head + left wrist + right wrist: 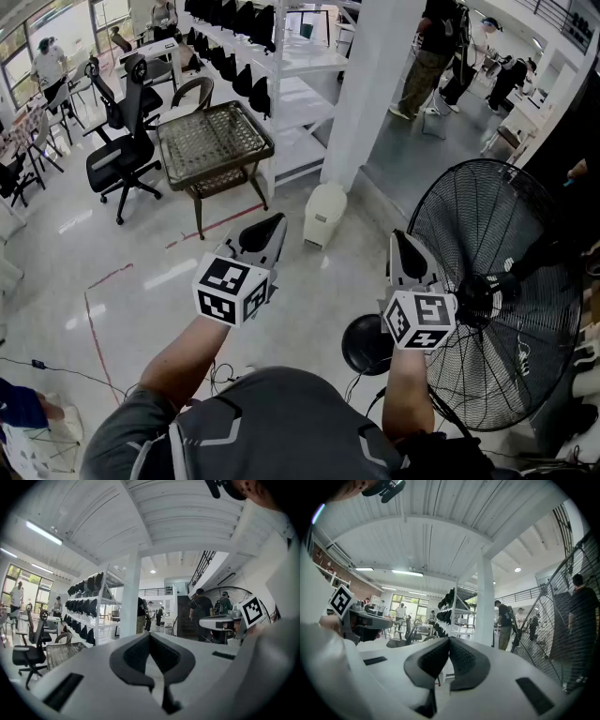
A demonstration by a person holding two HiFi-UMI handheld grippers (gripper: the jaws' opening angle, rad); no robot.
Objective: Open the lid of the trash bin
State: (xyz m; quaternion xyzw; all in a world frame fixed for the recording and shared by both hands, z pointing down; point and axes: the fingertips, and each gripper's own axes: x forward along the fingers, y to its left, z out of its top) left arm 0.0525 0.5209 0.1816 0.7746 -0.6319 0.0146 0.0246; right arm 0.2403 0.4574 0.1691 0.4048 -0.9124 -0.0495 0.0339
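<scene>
Ahead, white trash bin (pixel 325 214) standing upright by pillar (pixel 375 84), lid down, left gripper (pixel 270 225) and right gripper (pixel 401 244) jaws together, empty.

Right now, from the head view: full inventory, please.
trash bin: one, cream, lid down, at the pillar's foot
pillar: one, white, centre
shelf rack: one, white, black items on it, left of pillar
wicker table: one, brown, left of bin
office chairs: several, black, far left
floor fan: one, black, right
people: several, background
left gripper: grey, shut, empty
right gripper: grey, shut, empty
</scene>
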